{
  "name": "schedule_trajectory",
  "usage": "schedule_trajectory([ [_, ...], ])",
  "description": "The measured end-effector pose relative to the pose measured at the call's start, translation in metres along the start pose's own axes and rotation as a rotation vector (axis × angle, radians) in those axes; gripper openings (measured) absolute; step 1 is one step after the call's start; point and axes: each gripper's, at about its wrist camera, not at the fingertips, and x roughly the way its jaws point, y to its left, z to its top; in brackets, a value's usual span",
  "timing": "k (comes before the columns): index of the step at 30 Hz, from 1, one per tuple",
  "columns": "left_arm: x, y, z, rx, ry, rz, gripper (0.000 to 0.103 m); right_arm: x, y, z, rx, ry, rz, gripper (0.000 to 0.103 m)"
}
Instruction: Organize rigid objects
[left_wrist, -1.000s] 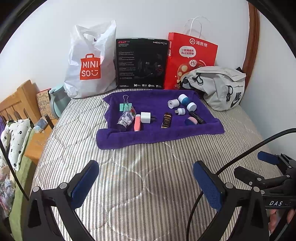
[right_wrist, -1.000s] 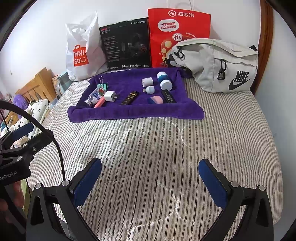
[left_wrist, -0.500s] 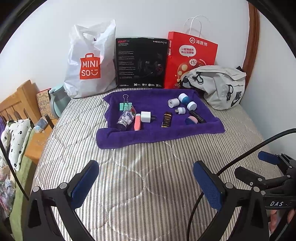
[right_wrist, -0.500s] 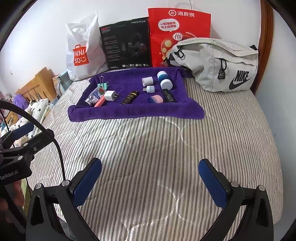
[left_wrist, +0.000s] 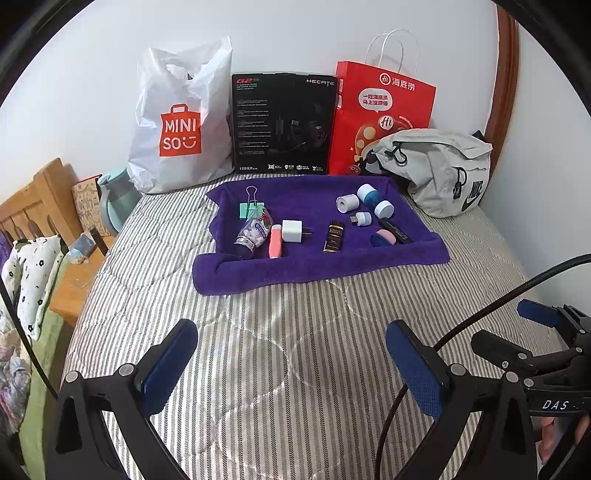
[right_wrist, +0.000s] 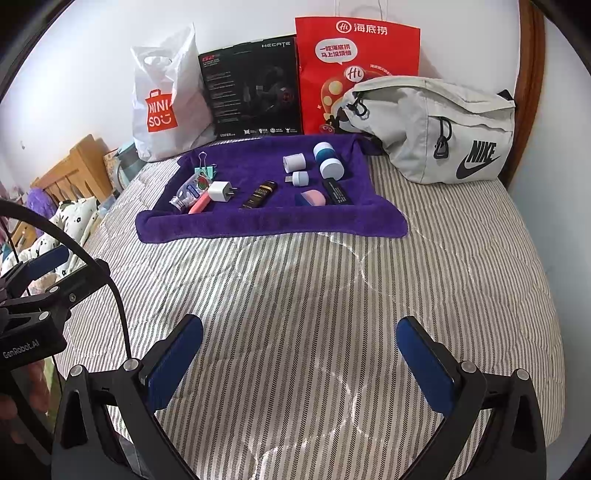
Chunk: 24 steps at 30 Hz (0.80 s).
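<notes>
Both grippers hang empty with jaws spread over the striped bed (right_wrist: 424, 266), right gripper (right_wrist: 301, 363) at six o'clock, left gripper (right_wrist: 44, 273) at nine, purple towel (right_wrist: 266, 223) of small items toward twelve.

Small things lie on a towel (left_wrist: 317, 266) on the bed (left_wrist: 295, 350). Behind it stand two bags and a box (left_wrist: 282, 123).

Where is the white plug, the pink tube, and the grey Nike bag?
white plug (left_wrist: 291, 231), left wrist view, on its front face.
pink tube (left_wrist: 274, 242), left wrist view, mid-body.
grey Nike bag (right_wrist: 424, 125), right wrist view, on its fabric side.
</notes>
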Motion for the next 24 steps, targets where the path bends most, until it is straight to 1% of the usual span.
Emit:
schedule_trajectory([
  [24,0.0013,0.0011,0.0003,-0.001,0.003,0.003,0.103,-0.0021,-0.0025,-0.0007,0.003,0.000,-0.006,0.103],
])
